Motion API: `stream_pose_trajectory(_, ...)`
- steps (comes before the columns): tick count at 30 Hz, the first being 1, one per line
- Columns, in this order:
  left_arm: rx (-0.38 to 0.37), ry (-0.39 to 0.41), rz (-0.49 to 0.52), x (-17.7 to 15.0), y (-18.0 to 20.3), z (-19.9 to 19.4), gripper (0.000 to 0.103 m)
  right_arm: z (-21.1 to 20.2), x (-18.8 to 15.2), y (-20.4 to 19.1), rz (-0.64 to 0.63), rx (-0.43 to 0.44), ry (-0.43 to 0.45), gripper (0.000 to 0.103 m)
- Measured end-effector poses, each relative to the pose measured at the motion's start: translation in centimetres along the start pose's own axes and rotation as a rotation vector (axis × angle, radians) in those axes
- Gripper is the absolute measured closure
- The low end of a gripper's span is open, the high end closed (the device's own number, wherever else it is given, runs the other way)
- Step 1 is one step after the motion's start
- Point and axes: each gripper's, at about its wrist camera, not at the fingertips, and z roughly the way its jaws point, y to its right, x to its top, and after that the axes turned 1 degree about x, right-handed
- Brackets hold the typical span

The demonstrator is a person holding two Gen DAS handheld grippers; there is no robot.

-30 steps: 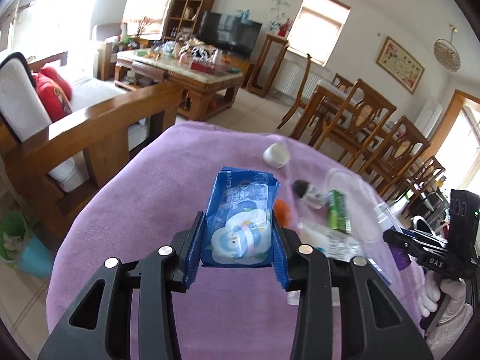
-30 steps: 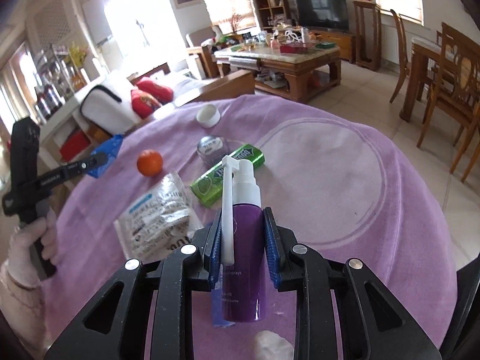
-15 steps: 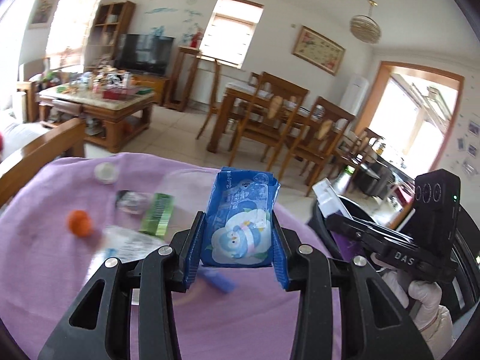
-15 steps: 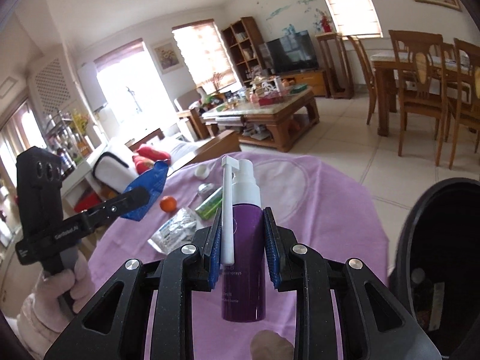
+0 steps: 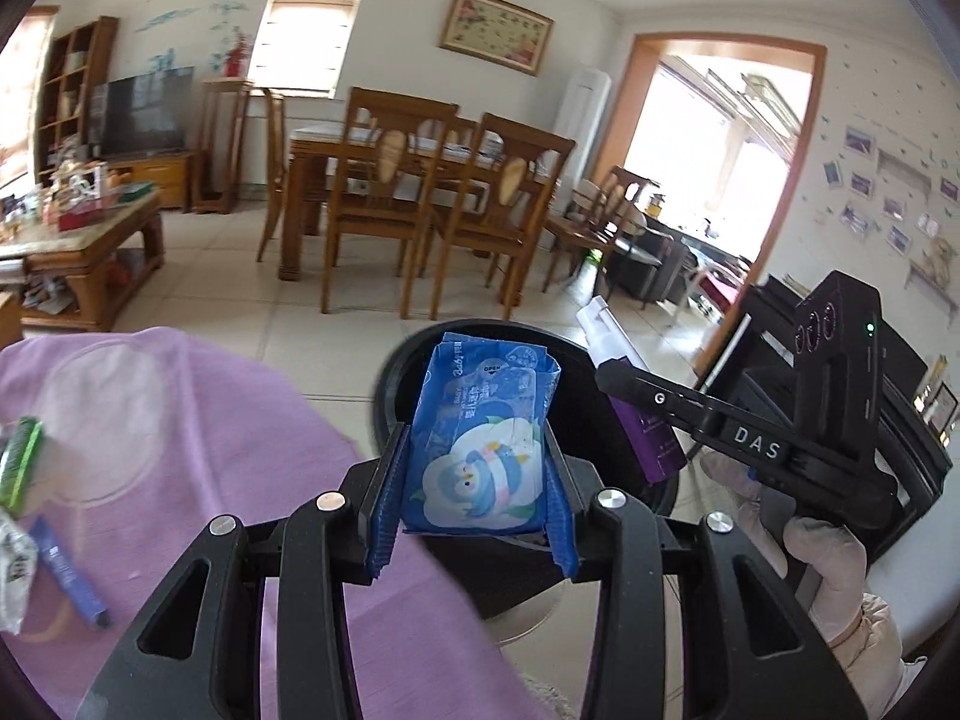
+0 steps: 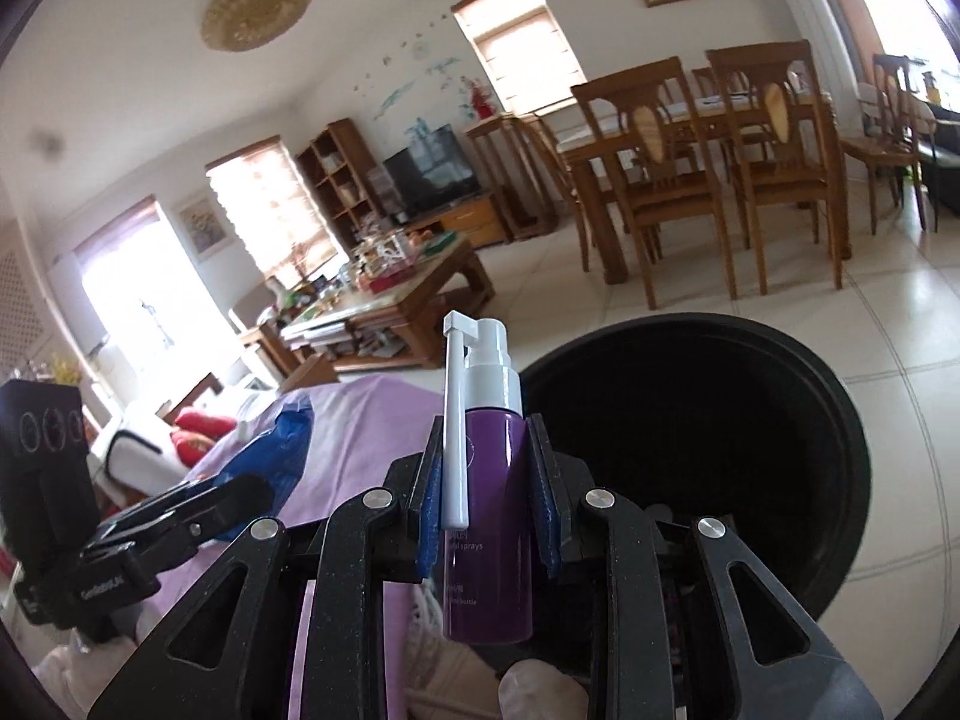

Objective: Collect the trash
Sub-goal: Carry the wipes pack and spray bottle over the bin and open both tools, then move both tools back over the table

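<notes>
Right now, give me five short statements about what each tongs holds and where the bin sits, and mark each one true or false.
1. The left tongs grip a blue plastic wipes pack printed with a cartoon penguin. True.
2. The right tongs are open and hold nothing. False: they are shut on a purple spray bottle with a white nozzle.
3. The round black trash bin stands on the tiled floor beside the purple tablecloth. True.
4. The wipes pack already lies inside the bin. False: it is clamped between the blue pads.
5. The green flat packet is in the bin. False: it lies on the tablecloth.
</notes>
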Motion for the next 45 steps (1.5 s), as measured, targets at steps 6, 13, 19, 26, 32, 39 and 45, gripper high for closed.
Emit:
stream_pose_trajectory(6,-0.029,-0.034,0.058,0.3,2.9,4.0,0.063,-1.3,-0.5,5.7,0.064,-0.038,0.007,0.077)
stream_pose_trajectory(13,-0.023,-0.086,0.099,-0.7,4.7,6.6,0.063,-1.1,-1.4,8.6,0.092,-0.063,0.006,0.077)
stream_pose_trajectory(19,-0.011,-0.121,0.098,-1.2,4.4,8.2,0.063,-0.1,-1.9,8.8,0.084,-0.071,-0.003,0.077)
stream_pose_trajectory(26,-0.006,-0.146,0.105,-0.7,4.7,9.2,0.061,1.1,-2.1,8.5,0.093,-0.071,-0.021,0.077)
stream_pose_trajectory(32,0.018,-0.152,0.103,-0.5,4.6,8.6,0.047,1.7,-1.8,8.3,0.105,-0.074,-0.033,0.071)
stream_pose_trajectory(39,0.042,-0.1,0.126,-0.6,4.8,6.3,0.029,1.2,-1.6,8.0,0.125,-0.068,-0.012,0.047)
stream_pose_trajectory(45,0.077,-0.057,0.124,-0.5,3.8,3.1,0.011,1.0,-2.0,6.3,0.111,-0.061,0.002,0.039)
